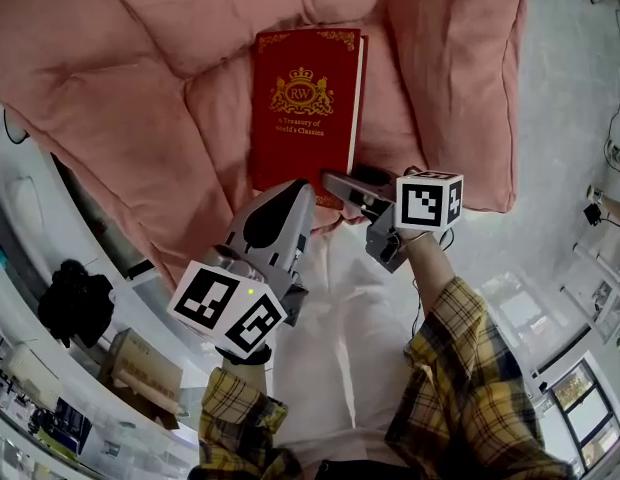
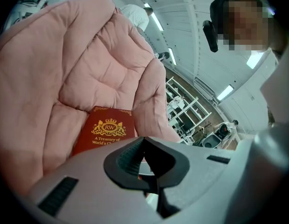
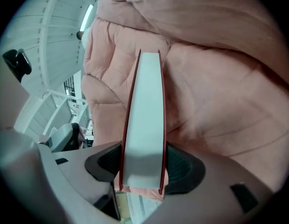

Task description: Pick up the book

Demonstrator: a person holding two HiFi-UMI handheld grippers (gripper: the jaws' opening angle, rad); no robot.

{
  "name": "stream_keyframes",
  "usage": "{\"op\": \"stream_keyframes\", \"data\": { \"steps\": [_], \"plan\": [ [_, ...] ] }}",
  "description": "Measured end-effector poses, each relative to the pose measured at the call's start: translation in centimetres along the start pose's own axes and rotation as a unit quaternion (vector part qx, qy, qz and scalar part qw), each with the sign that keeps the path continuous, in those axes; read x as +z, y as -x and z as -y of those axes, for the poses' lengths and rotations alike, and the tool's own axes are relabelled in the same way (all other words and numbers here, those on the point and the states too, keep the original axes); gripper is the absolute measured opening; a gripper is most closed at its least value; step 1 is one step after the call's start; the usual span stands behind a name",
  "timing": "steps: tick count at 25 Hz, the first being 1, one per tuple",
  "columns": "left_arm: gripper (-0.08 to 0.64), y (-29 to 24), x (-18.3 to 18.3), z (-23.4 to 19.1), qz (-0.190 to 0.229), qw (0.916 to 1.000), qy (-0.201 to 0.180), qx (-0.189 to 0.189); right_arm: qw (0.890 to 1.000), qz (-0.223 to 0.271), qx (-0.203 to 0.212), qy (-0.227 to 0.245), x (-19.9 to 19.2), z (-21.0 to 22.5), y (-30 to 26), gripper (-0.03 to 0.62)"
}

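A red hardcover book [image 1: 305, 108] with a gold crest lies flat on a pink duvet [image 1: 140, 88]. My right gripper [image 1: 340, 183] sits at the book's near right corner. In the right gripper view the book's white page edge [image 3: 144, 125] runs between the jaws, and both dark pads [image 3: 105, 164] lie against the red covers. My left gripper [image 1: 295, 186] rests just short of the book's near edge, jaws together with nothing in them. In the left gripper view the book's cover [image 2: 105, 132] shows beyond the closed tip of my left gripper [image 2: 143, 141].
The duvet bunches up in thick folds [image 2: 88, 55] behind and beside the book. A white sheet [image 1: 330, 348] lies below the duvet's near edge. A black object [image 1: 75, 298] and a cardboard box [image 1: 145, 368] sit on the left. Metal shelving [image 2: 182, 111] stands far off.
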State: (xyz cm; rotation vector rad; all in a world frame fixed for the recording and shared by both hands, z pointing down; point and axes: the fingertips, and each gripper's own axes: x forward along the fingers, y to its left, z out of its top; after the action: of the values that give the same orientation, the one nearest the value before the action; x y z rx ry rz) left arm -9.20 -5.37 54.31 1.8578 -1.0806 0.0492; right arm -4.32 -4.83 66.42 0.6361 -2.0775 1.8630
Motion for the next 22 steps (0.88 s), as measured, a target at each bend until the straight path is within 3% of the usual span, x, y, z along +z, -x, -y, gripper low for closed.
{"op": "stream_keyframes", "data": {
  "steps": [6, 15, 22],
  "plan": [
    [0.005, -0.2, -0.1, 1.2, 0.001, 1.0, -0.001, 0.0, 1.0, -0.013, -0.025, 0.002, -0.2, -0.1, 0.5, 0.264],
    [0.005, 0.0, 0.1, 0.2, 0.002, 0.9999, -0.005, 0.013, 0.999, -0.004, -0.025, -0.021, -0.3, -0.2, 0.2, 0.259],
    [0.005, 2.7, 3.3, 2.6, 0.019, 0.9996, -0.006, 0.019, 0.999, -0.006, -0.02, -0.028, -0.4, -4.7, 2.8, 0.259]
  ]
}}
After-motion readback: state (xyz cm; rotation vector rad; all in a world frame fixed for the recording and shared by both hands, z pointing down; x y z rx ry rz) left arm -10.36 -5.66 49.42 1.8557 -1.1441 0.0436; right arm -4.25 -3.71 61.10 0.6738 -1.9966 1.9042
